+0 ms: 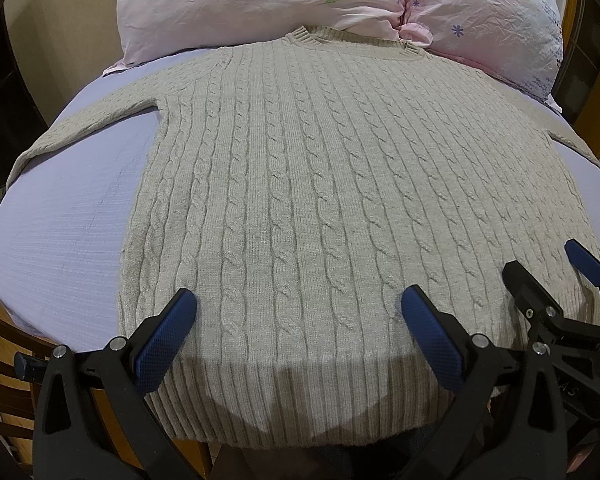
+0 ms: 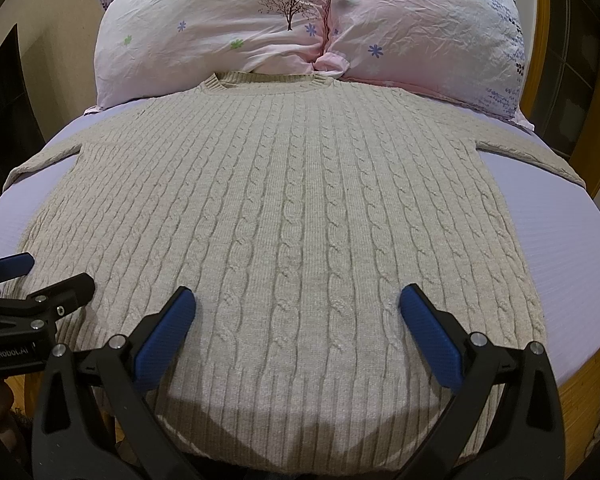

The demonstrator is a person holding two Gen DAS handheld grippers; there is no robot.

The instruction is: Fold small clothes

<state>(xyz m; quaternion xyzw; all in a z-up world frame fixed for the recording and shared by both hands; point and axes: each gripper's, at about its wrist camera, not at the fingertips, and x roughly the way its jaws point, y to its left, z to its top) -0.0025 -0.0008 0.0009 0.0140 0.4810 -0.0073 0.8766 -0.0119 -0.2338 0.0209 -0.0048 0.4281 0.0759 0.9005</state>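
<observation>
I see the bed (image 1: pixel 60 216) with its lilac sheet, and the pillows (image 2: pixel 220 36) at the far end. The grey sweater (image 1: pixel 300 184) lies flat on it, sleeves out to both sides, collar toward the pillows. No fold is made yet, I judge. My left tongs (image 1: pixel 298 306) and right tongs (image 2: pixel 298 306) hover wide apart over the hem, holding nothing. Next I should probably grip one side or sleeve and bring it inward.

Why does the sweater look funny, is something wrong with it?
Nothing stands out. The sweater lies flat and unfolded on the bed, collar by the pillows, sleeves spread out. Both grippers are open above its hem.
</observation>
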